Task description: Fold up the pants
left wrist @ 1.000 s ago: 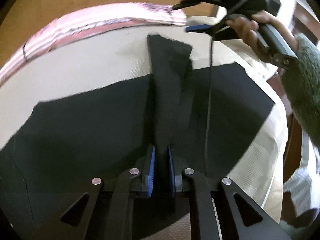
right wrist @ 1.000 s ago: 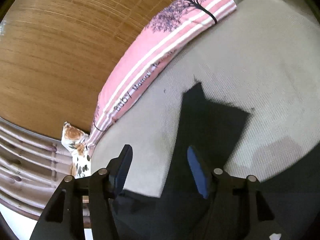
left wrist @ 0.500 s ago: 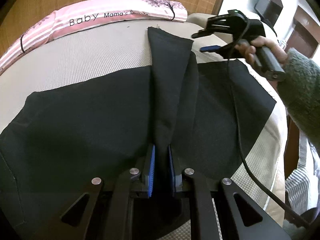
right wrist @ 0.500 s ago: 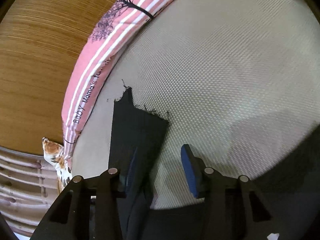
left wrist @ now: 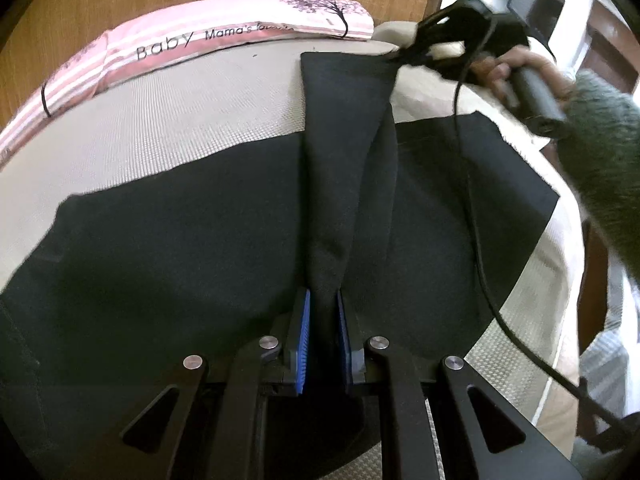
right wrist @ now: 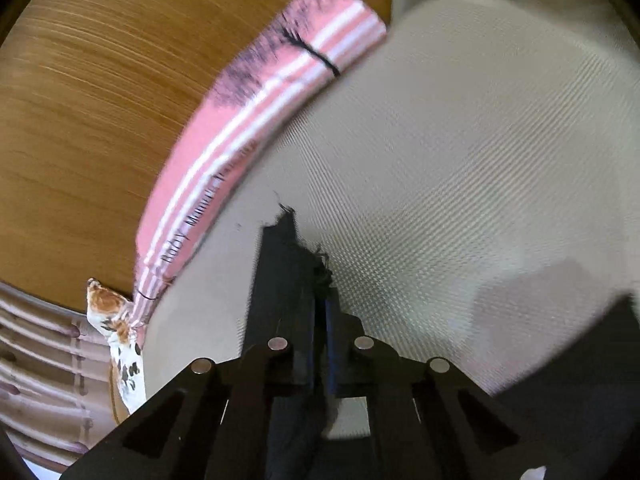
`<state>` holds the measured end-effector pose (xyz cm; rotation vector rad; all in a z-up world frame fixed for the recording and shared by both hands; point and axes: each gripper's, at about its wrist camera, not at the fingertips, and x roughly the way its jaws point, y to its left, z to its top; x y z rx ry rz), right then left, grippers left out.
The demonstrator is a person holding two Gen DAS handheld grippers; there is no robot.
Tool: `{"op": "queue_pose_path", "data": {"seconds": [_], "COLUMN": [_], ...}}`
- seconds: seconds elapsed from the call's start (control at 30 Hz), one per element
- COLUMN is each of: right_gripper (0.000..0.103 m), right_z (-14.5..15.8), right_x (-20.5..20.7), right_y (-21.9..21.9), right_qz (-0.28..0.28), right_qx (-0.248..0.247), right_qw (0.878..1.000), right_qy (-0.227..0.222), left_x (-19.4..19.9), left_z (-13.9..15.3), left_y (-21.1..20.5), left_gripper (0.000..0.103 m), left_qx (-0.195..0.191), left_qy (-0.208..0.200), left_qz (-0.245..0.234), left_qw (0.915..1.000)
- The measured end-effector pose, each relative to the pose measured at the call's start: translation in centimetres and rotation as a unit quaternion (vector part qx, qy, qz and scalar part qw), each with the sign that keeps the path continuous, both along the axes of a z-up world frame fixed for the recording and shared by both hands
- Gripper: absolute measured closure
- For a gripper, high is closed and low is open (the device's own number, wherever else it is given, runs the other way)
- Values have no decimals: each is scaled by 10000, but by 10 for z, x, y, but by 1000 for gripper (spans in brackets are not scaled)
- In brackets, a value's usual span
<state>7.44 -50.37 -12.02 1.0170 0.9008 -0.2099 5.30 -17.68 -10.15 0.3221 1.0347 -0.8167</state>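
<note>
Between both clenched tongs, left (left wrist: 322,336) and right (right wrist: 318,312), the pants (left wrist: 344,168) stretch taut

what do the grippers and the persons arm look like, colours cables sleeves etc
Both grippers are black linkage frames with round silver pivot pins and blue finger pads. The left gripper shows triangular cutouts in its arms. The right gripper has a black handle and a trailing black cable. A bare hand holds it, in a fuzzy grey-green sleeve.
</note>
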Motion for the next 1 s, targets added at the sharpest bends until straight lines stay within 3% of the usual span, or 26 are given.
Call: {"op": "queue_pose_path", "data": {"seconds": [0.17,0.27,0.33,0.47,0.63,0.77,1.0], "right_gripper": [99,102,102,100,94,72,74], "right_z": [50,61,61,26,1,-8,-23], "right_x": [-73,-133,-173,-228,-219,-186,-156], "right_y": [-8,-14,-18,-23,-10,4,1], "right_qz": [-330,-754,-1105,-1345,-1236,-975,-985], "right_qx": [-571,-831,-1031,-493,161,381,231], "right_qw": [9977,9937,9883,9882,9921,9945,9948], "right_qy": [-167,-26,199,532,140,99,94], "left_x": [-17,-32,-40,-44,-44,-42,-24], "left_z": [6,6,4,3,1,0,-1], "left_y": [-13,-21,-24,-26,-25,-25,-13], "left_gripper": [89,89,89,89,89,89,88], "left_qx": [310,526,643,695,746,719,297], "left_qy": [-558,-887,-1079,-1208,-1185,-1099,-407], "left_qz": [-308,-578,-711,-784,-716,-663,-367], "left_qw": [9975,9930,9895,9871,9876,9891,9981]}}
